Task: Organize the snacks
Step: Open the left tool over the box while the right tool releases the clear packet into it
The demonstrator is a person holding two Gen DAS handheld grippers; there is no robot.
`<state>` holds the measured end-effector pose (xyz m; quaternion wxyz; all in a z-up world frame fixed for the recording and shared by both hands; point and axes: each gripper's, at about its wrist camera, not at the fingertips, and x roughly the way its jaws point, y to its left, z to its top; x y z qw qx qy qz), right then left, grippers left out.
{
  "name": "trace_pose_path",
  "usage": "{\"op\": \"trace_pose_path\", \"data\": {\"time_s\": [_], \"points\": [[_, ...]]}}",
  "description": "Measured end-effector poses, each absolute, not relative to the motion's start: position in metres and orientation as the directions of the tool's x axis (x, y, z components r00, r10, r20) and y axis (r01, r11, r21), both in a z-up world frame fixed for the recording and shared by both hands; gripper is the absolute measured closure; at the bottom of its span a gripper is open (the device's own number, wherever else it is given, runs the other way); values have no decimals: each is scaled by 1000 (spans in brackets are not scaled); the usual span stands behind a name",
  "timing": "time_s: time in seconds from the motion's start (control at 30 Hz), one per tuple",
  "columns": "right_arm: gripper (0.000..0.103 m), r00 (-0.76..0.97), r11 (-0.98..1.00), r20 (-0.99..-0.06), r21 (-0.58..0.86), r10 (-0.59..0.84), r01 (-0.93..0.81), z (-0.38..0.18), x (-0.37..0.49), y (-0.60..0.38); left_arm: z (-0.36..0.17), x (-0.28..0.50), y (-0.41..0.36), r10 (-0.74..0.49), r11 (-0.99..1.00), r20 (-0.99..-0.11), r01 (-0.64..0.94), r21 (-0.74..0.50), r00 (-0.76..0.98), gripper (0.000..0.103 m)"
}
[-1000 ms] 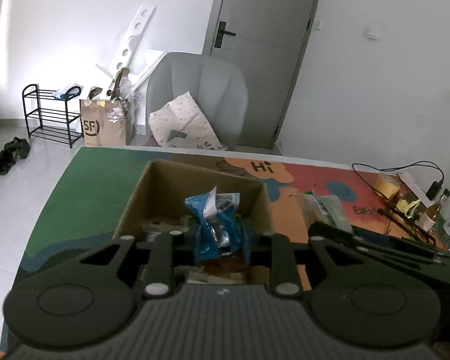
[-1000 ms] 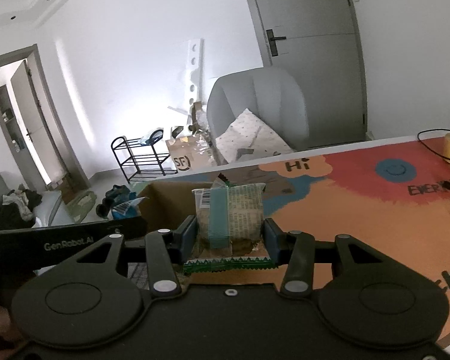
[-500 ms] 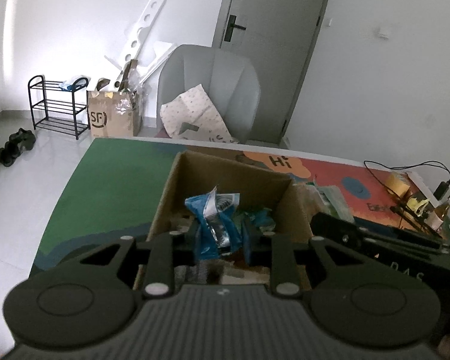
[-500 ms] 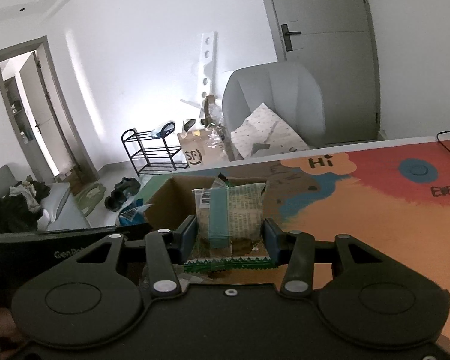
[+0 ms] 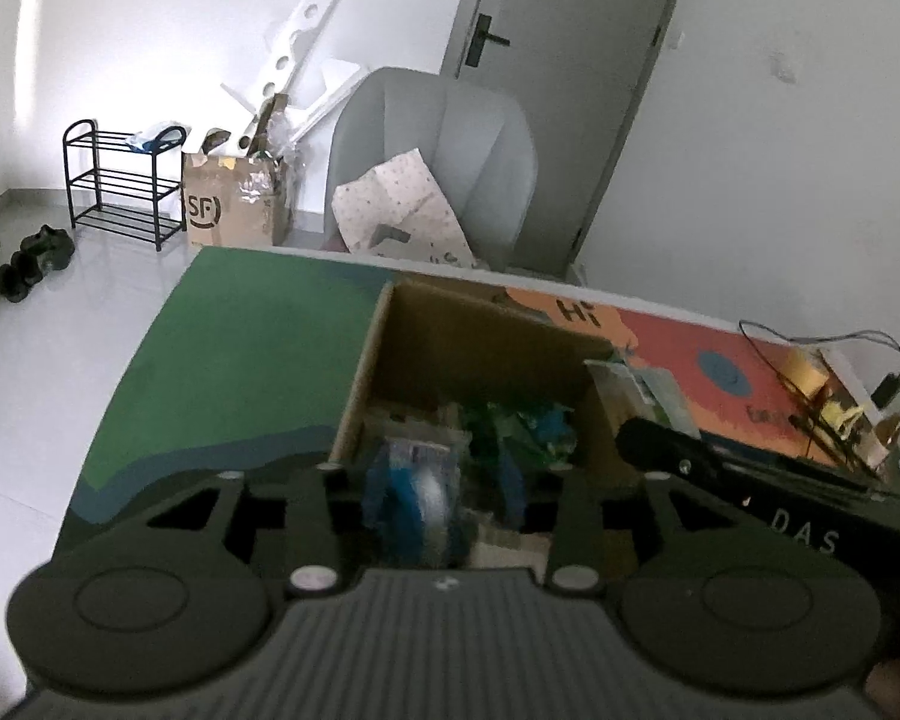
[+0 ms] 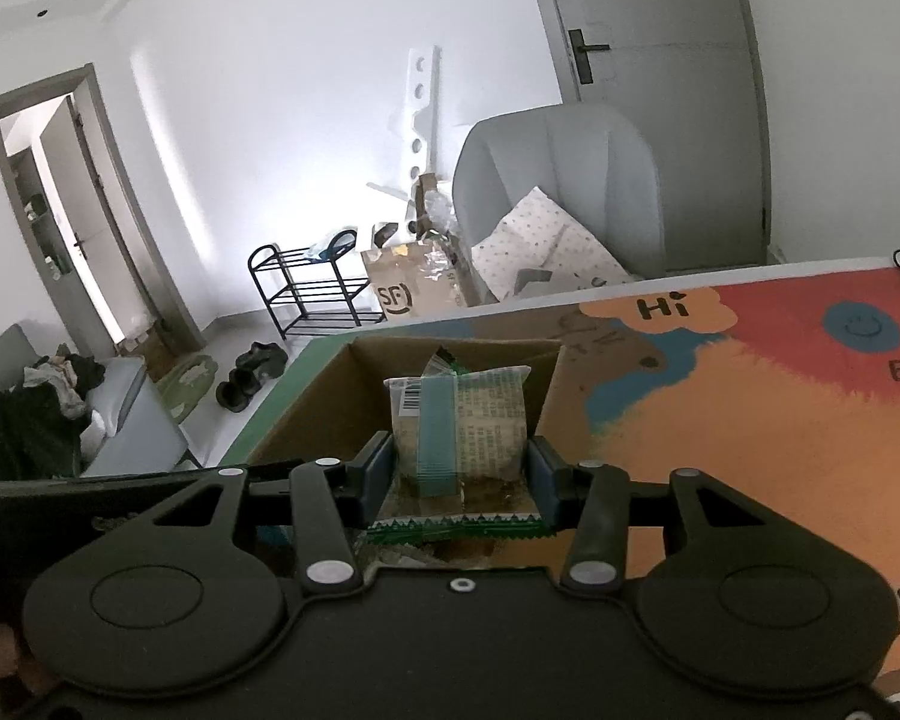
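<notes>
1. Our left gripper (image 5: 444, 495) was above the cardboard box (image 5: 480, 330), and its jaws stood apart. A blurred blue snack packet (image 5: 417, 501) was between them; we could not tell if a pad touched it.
2. Our right gripper (image 6: 459, 471) was closed on a clear-wrapped snack (image 6: 462, 426) with a pale blue band, and both pads pressed its sides.
3. This snack was held upright over the near side of the box, which was open at the top.
4. The box stood on the colourful table mat (image 6: 750, 408), near the far edge of the table, where the green part meets the orange part.
5. More packets (image 5: 528, 426) lay inside the box.
</notes>
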<state>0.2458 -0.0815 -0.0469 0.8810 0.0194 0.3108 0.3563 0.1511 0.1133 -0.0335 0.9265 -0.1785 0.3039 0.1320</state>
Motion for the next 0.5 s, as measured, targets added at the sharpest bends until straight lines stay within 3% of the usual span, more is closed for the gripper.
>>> {"op": "trace_pose_path", "data": {"time_s": [0.07,0.3,0.5], "points": [[57,551,745,-534,260,641,-614,-47,247,-80,-31,150,115,141,900,-602,-355,-253,786,49],[57,532,731,-531,291,660,-617,-47,254,-75,-21,147,120,153,892,-582,-365,-267,799,42],[56,504,705,-518,328,691,-628,-45,258,-67,-14,139,128,186,879,-557,-390,-274,810,27]]}}
